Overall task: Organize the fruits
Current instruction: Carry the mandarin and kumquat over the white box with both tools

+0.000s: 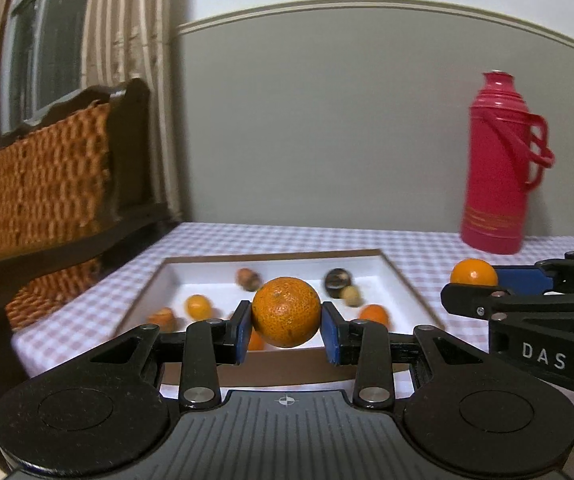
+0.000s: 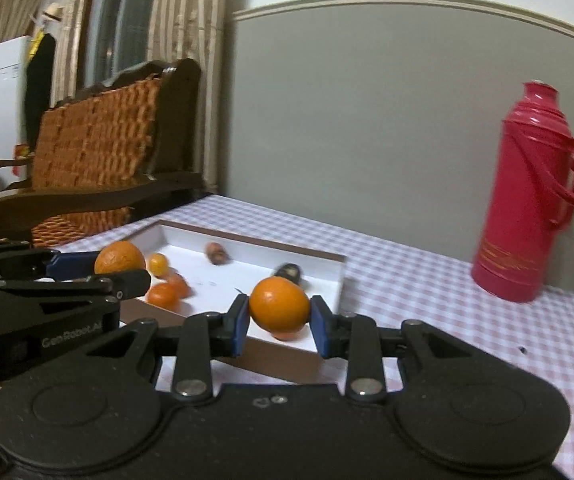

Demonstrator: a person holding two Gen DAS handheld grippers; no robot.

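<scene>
Left wrist view: checked table, then the white tray at twelve o'clock, holding small fruits. Best to carry both fruits level over the tray and let go low, so nothing rolls. Left gripper pinches a rough orange; right gripper, narrowly spread, clamps a smooth orange.
</scene>
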